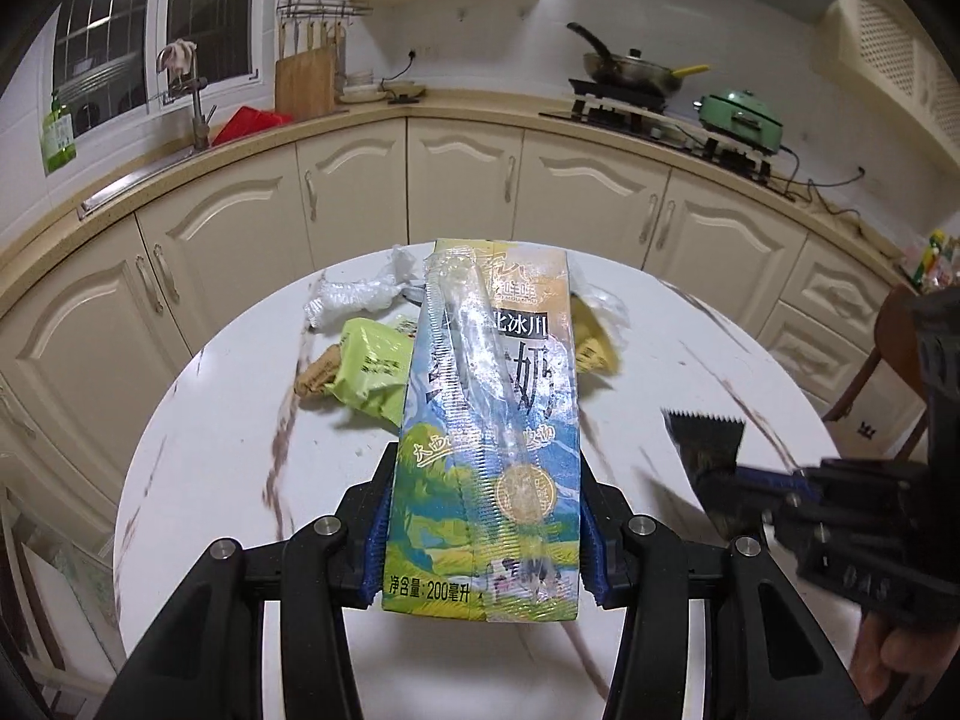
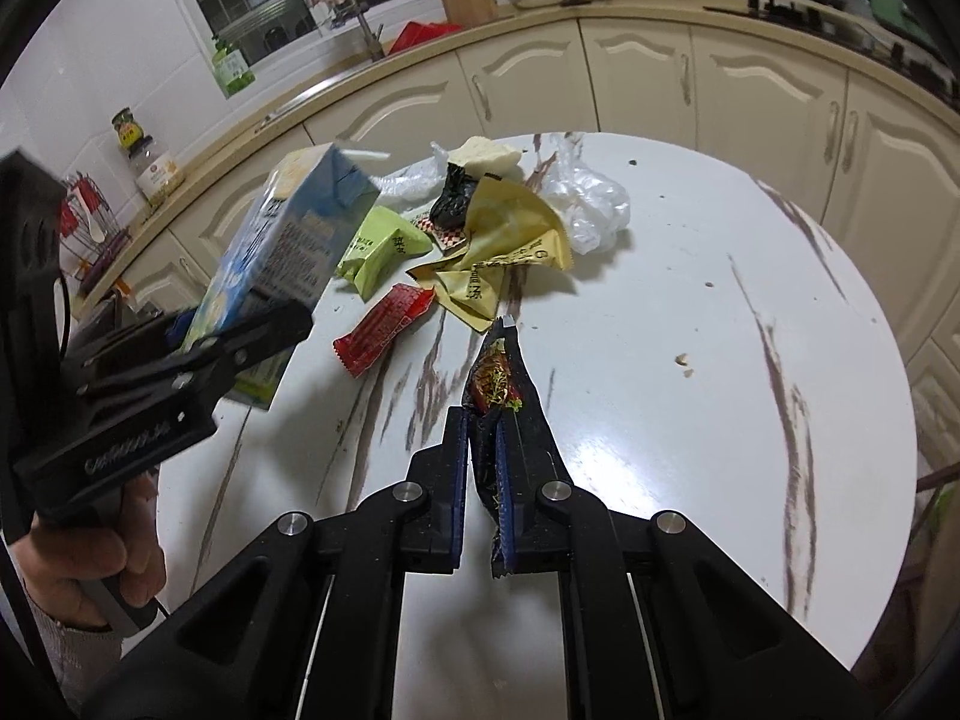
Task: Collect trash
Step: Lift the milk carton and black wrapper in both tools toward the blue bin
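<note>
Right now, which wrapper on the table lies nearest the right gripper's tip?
The red wrapper; the yellow wrapper and green wrapper lie farther back.

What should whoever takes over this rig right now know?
Left gripper: shut on the milk carton, lifted off the round table.
Right gripper: shut on a black snack wrapper.
Left on the table: red sachet, green packet, yellow wrapper, clear plastic bag, small black bag.
No bin in view.

Round marble table [image 2: 690, 360] w/ wrappers [image 2: 510, 240], plastic bags [image 2: 591, 195].
</note>
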The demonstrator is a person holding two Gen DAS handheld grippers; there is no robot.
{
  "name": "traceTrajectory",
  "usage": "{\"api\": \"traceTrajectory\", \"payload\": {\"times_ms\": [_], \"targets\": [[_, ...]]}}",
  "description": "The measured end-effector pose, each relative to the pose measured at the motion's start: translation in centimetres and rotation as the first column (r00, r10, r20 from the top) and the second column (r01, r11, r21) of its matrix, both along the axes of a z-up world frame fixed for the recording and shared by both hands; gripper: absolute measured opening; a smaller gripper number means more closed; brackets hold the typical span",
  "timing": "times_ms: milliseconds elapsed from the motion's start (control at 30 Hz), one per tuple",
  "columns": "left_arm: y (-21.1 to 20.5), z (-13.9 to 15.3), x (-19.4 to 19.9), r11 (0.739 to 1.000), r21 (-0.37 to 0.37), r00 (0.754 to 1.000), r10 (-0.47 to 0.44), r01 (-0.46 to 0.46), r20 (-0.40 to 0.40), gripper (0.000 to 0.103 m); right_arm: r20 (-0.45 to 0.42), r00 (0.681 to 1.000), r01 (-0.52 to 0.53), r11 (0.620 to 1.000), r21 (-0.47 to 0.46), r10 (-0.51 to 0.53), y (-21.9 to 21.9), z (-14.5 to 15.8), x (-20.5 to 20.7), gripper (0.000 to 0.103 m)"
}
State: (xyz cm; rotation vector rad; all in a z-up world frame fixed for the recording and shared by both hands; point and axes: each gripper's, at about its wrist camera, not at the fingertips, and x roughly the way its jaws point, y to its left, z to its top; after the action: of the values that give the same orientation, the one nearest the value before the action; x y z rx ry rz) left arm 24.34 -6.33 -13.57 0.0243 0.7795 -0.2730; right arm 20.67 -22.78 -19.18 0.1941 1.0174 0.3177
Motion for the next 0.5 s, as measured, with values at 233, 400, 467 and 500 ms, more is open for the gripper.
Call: {"api": "traceTrajectory", "payload": {"times_ms": [233,400,467,500], "targets": [[-3.2,2.1,-4.3,0.998,0.014,0.997,-0.059,0.058,0.041,0.046,0.043,0.998,0.051,0.997,0.065,-0.053,-3.7,1.5,-2.2,0.009],[-7.2,3.7,-7.6,0.990,0.016,0.988,-0.138,0.137,0.065,0.046,0.095,0.990,0.098,0.989,0.107,-0.108,-7.1,3.6,-4.7,0.009],[-9.3,4.2,-8.6,0.984,0.008,0.981,-0.179,0.179,0.070,0.046,0.121,0.983,0.126,0.986,0.112,-0.140,-9.1,4.6,-6.1,0.009],[-10.4,4.4,-9.1,0.979,0.006,0.977,-0.202,0.202,0.071,0.046,0.132,0.978,0.147,0.983,0.113,-0.161,-10.4,5.1,-7.0,0.009]]}}
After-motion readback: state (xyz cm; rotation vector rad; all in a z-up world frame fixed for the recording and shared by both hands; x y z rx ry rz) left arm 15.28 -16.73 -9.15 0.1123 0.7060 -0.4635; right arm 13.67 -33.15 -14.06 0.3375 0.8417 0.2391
